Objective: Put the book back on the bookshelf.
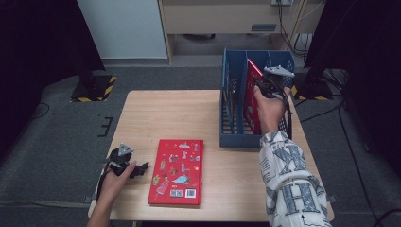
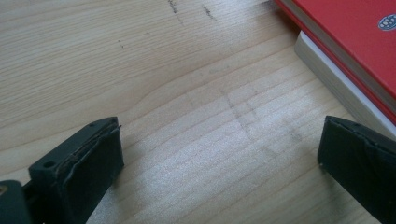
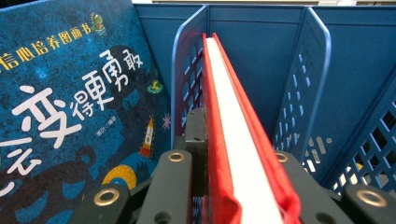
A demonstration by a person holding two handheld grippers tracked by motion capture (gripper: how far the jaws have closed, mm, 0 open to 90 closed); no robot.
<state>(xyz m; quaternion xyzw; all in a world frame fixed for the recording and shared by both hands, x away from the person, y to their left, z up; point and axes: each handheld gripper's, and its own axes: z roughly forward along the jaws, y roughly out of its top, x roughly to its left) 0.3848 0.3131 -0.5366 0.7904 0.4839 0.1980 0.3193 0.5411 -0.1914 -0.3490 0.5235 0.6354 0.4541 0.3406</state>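
A red picture book (image 1: 177, 171) lies flat near the table's front edge; its corner (image 2: 355, 51) reaches into the left gripper view. My left gripper (image 1: 142, 168) rests on the wood just left of that book, jaws wide apart with bare table between them (image 2: 219, 154). My right gripper (image 1: 265, 87) is shut on a second red book (image 1: 252, 97), held upright on its edge inside a slot of the blue file rack (image 1: 232, 109). In the right gripper view this red book (image 3: 233, 140) runs between the jaws, beside a rack divider (image 3: 187, 79). A blue book (image 3: 70, 107) stands in the slot to its left.
The rack stands at the table's back right, its dividers (image 3: 313, 79) forming several narrow slots. Bare wood (image 1: 165, 116) spreads over the table's left and middle. Dark floor with cables (image 1: 350, 142) surrounds the table.
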